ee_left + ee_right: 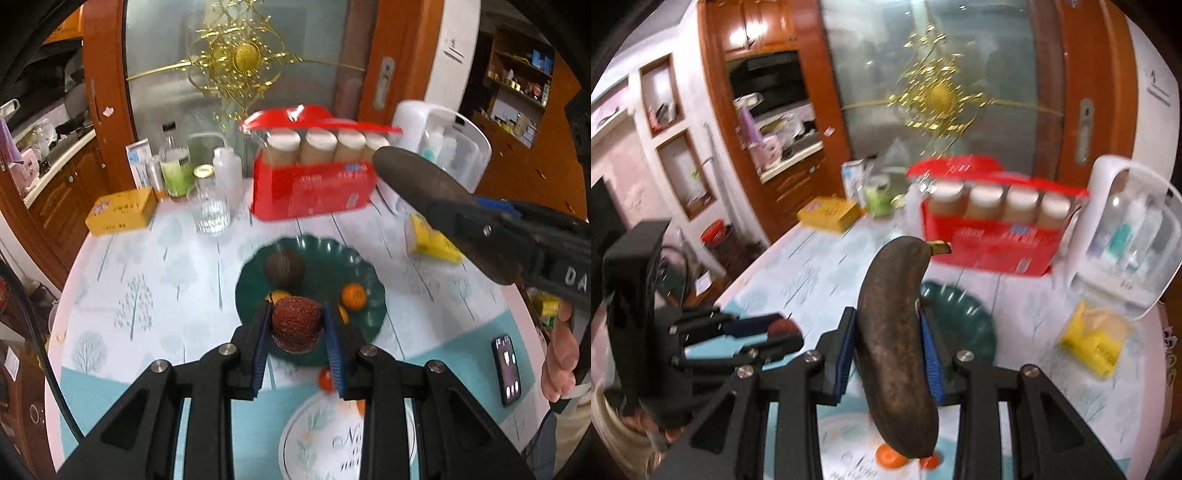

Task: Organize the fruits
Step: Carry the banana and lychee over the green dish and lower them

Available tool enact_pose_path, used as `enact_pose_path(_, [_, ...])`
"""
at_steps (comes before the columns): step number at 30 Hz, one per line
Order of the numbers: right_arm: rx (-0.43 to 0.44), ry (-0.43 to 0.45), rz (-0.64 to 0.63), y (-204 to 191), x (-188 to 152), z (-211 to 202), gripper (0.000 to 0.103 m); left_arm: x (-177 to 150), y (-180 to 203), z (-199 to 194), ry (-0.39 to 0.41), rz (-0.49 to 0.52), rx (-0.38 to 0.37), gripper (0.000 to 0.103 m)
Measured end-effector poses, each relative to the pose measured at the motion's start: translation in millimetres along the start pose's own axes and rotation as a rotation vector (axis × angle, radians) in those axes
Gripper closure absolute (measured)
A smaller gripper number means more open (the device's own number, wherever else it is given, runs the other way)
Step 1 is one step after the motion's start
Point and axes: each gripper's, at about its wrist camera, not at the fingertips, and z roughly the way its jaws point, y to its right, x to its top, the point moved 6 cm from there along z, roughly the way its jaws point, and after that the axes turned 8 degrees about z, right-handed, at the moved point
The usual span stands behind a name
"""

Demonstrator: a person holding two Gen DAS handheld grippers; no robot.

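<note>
My left gripper [296,310] is shut on a rough reddish-brown round fruit [295,326], held above the near rim of a dark green scalloped plate [365,317]. On that plate lie a dark brown round fruit [284,267] and small oranges [354,295]. My right gripper [887,314] is shut on a blackened brown banana [894,332], which stands upright with its stem pointing away. The banana [413,177] also shows at the right of the left wrist view. Below lies a white lettered plate [325,439], with a small red fruit [325,378] near its far edge.
At the back of the table stand a red box of jars [314,192], a drinking glass [210,210], bottles [177,170] and a yellow box [120,210]. A white dispenser case [1126,236], a yellow packet [1097,339] and a phone [508,369] occupy the right side.
</note>
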Motion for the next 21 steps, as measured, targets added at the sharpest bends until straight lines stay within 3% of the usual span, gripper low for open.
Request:
enact_pose_path(4, [-0.047, 0.008, 0.039, 22, 27, 28, 0.069, 16, -6, 30, -0.001, -0.050, -0.001, 0.076])
enact_pose_path(8, [-0.068, -0.054, 0.104, 50, 24, 75, 0.069, 6, -2, 80, -0.053, -0.115, -0.036, 0.076])
enact_pose_path(16, [-0.090, -0.244, 0.221, 90, -32, 179, 0.069, -47, 20, 170, -0.201, -0.161, -0.074, 0.076])
enact_pose_path(21, [-0.092, -0.310, 0.291, 101, -53, 215, 0.069, -59, 31, 195, -0.226, -0.145, -0.059, 0.076])
